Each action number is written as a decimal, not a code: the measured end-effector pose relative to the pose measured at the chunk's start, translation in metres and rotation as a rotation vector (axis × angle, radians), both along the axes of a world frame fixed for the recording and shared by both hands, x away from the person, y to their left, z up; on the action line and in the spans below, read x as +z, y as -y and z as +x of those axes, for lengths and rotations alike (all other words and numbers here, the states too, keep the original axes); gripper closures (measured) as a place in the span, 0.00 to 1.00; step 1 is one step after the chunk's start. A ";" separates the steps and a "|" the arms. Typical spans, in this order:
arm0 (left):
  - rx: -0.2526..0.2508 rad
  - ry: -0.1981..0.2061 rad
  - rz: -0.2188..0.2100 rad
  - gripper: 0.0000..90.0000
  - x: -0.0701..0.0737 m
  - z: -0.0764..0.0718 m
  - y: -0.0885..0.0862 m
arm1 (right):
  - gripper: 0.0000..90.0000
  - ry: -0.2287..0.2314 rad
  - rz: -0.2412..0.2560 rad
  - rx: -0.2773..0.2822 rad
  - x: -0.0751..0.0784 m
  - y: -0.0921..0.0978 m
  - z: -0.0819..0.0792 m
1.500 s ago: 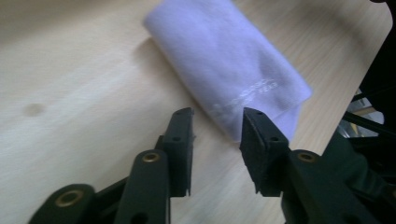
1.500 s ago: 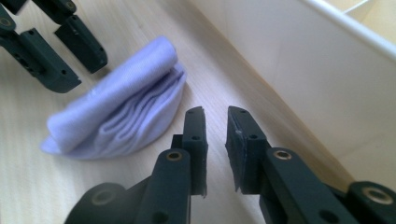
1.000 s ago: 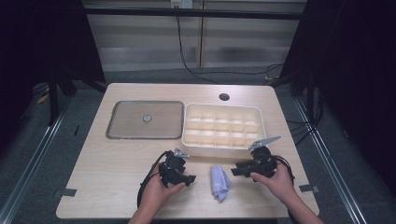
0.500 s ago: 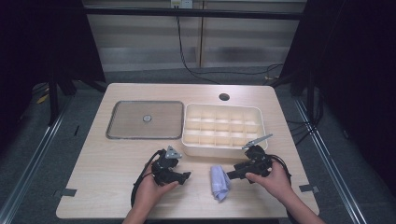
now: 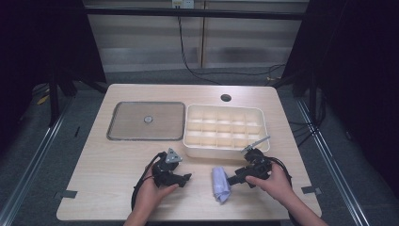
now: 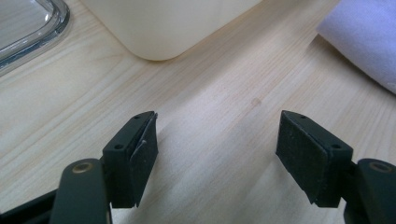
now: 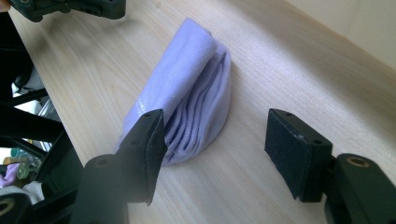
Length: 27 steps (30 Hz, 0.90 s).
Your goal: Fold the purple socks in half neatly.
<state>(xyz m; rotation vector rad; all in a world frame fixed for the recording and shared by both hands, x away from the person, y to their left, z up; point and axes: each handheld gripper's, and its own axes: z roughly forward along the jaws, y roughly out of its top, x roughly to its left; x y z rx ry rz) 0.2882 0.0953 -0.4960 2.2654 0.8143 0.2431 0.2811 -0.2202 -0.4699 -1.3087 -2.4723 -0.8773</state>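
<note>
Just in front of the cream plastic compartment box (image 5: 226, 132), the folded lilac cloth (image 5: 220, 184) lies ungrasped between both spread-jawed grippers, right gripper (image 7: 219, 144) nearest, left gripper (image 6: 217, 140) idle, so packing looks unstarted.

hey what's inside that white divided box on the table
The compartments of the divided box that show look empty, pale bottoms bare. The cells along its near wall are partly hidden by that wall, so their floors cannot be fully checked.

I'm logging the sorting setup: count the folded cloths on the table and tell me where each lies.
1. The folded lilac cloth lies on the table near its front edge, between the left gripper and the right gripper. None seen in the divided box.
</note>
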 end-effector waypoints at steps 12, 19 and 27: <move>0.007 0.018 0.005 0.29 -0.005 -0.004 -0.003 | 0.40 -0.039 0.003 -0.012 -0.003 -0.004 0.005; -0.004 0.046 -0.002 0.24 -0.008 -0.005 -0.002 | 0.39 -0.060 0.011 -0.031 0.000 -0.003 0.005; -0.007 0.067 -0.025 0.22 -0.011 -0.005 -0.004 | 0.38 -0.059 0.019 -0.037 0.007 -0.008 0.008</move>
